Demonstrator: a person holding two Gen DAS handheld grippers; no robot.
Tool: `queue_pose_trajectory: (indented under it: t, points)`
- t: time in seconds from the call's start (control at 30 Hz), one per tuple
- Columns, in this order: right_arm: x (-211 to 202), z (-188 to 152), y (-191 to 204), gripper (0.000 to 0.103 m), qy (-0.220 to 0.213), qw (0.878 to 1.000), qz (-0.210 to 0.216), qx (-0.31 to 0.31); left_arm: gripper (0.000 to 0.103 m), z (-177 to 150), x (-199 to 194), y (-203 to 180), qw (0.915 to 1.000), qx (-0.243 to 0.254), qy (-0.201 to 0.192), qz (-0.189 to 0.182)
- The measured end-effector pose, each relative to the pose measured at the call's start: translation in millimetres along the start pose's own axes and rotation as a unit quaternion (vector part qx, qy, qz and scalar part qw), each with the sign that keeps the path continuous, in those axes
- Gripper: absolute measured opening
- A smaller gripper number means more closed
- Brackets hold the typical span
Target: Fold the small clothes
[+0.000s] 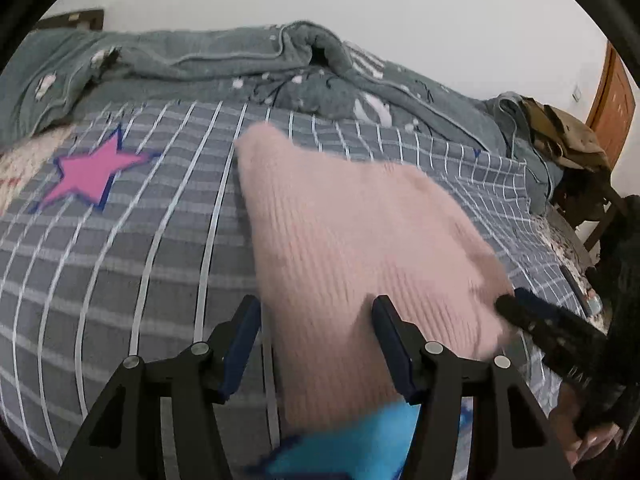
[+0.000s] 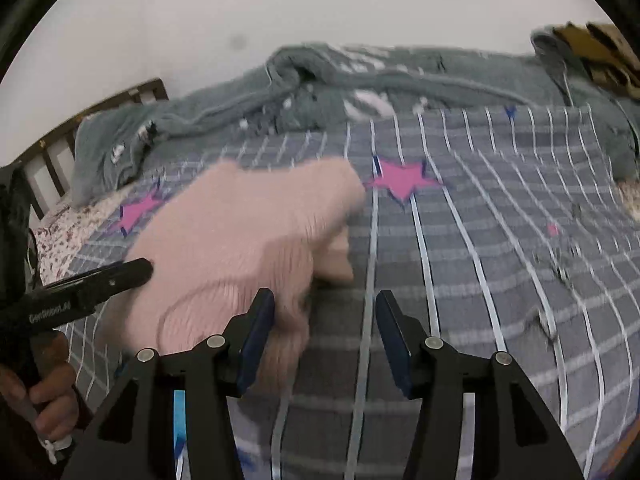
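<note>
I see my left gripper (image 1: pixel 316 312) gaping over the pink knit (image 1: pixel 352 248) on the checked sheet (image 1: pixel 120 264); my right gripper (image 2: pixel 326 308) gapes too, beside the knit's edge.

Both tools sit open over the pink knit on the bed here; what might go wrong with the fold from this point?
1. Neither tool grips the pink knit garment: left tool and right tool are open, so a loose layer may slump.
2. A closing finger could pinch the checked bedsheet along with the knit.
3. The frames are blurred, so edge alignment cannot be judged and the fold may end uneven.
</note>
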State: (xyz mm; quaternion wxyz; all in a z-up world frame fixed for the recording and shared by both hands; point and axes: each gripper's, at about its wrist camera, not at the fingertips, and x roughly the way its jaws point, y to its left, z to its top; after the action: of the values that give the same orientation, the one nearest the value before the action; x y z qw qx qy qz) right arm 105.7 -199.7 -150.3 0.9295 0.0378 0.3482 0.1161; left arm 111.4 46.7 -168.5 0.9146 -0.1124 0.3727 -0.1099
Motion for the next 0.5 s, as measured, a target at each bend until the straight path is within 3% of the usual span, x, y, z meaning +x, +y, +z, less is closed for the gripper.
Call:
queue_pose_trajectory:
  t: [0.1, 0.4, 0.47, 0.5]
  points:
    - [-24.3, -5.8, 1.6, 0.052, -0.009, 1.000, -0.018, -0.003, 0.056, -13.8, -19.2, -5.2, 0.9999, 0.013, 0.003, 0.009]
    - [-100.6, -2.3, 10.1, 0.052, -0.014, 0.999, -0.047, 0.013, 0.058, -17.3, -115.0, -45.2, 0.9959, 0.046, -0.055, 0.056]
    - [-120.1, -2.3, 12.0, 0.063, -0.020, 0.998, -0.052, 0.013, 0.068, -16.6, -132.6, -57.7, 0.9939, 0.054, -0.067, 0.069]
    - [-128.5, -2.2, 14.0, 0.074, -0.028, 0.998, -0.055, 0.010, 0.074, -16.6, -138.3, -61.9, 0.9936, 0.055, -0.070, 0.069]
